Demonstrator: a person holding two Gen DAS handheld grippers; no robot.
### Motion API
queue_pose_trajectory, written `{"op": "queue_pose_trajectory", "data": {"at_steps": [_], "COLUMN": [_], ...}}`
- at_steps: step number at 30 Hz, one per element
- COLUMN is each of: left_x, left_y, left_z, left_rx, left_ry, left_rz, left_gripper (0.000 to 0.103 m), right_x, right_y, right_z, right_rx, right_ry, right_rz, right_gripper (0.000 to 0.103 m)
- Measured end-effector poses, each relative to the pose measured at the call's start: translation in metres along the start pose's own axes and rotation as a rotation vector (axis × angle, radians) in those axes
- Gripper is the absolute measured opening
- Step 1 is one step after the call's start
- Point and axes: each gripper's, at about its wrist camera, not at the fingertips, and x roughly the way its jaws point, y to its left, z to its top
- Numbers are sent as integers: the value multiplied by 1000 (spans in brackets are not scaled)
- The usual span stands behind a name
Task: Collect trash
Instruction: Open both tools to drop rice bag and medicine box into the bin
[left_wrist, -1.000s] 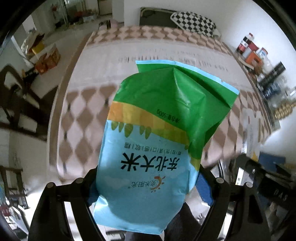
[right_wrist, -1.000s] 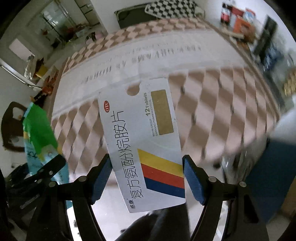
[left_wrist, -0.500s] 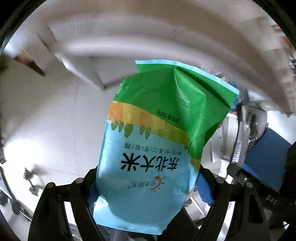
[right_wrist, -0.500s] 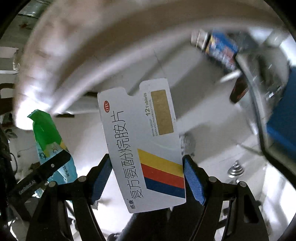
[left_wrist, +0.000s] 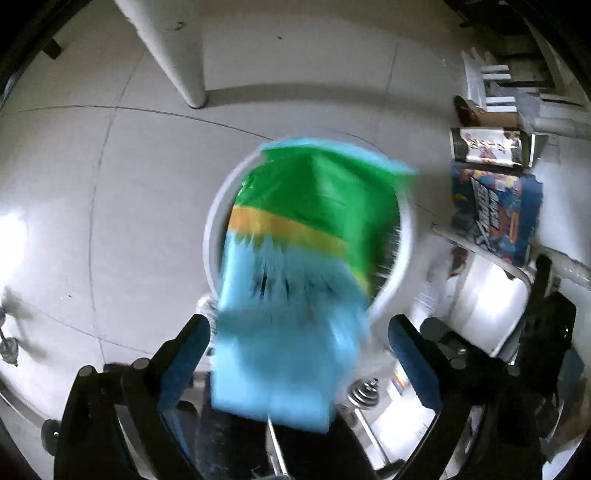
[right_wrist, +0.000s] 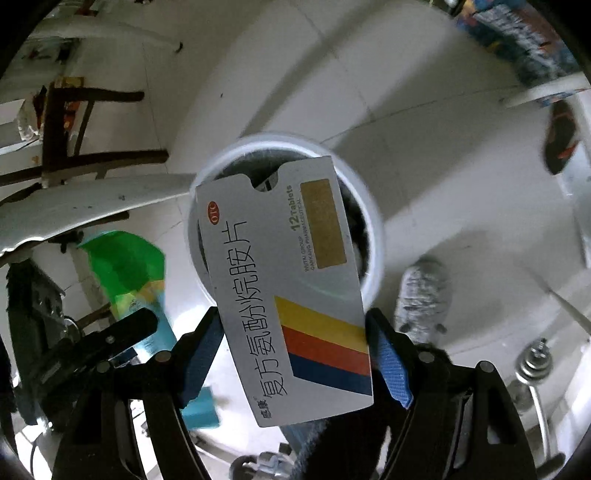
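In the left wrist view my left gripper is open, its blue pads clear of a green and blue rice bag. The bag is blurred and hangs over the mouth of a white round trash bin on the floor. In the right wrist view my right gripper is shut on a grey medicine box with yellow, red and blue stripes, held above the same bin. The rice bag and the left gripper show at the left of that view.
A white table leg stands on the tiled floor behind the bin. Comic-print boxes and shelves crowd the right. A dark wooden chair stands at the left, a grey slipper lies right of the bin.
Both grippers swung from the patterned table down over the floor bin. My left gripper opened and the rice bag is slipping out toward the bin. The right still grips the medicine box.
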Motion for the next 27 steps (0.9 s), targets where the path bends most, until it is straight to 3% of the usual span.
{"op": "queue_pose_trajectory", "data": {"at_steps": [2, 8, 11, 13, 18, 21, 27], "left_x": [-3, -44, -74, -98, -172, -218, -308], "left_y": [5, 10, -1, -14, -49, -70, -111], "left_z": [-5, -36, -59, -75, -121, -147, -192], "left_rx": [-2, 20, 54, 82, 136, 163, 216], "left_ry": [-13, -106, -151, -178, -218, -225, -247], "left_rz": [21, 144, 219, 253, 294, 288, 238], "left_gripper": [99, 99, 99, 99, 99, 99, 99], "right_x": [13, 5, -25, -55, -146, -203, -321], "right_y": [0, 1, 18, 29, 60, 78, 118], "right_z": [3, -2, -16, -29, -67, -91, -143], "right_rx": [-24, -57, -112, -153, -231, -255, -295], "right_ry": [-5, -40, -78, -98, -147, -168, -171], "right_rz": [11, -41, -139, -220, -301, -317, -266], "right_gripper": [102, 102, 102, 102, 102, 102, 102]}}
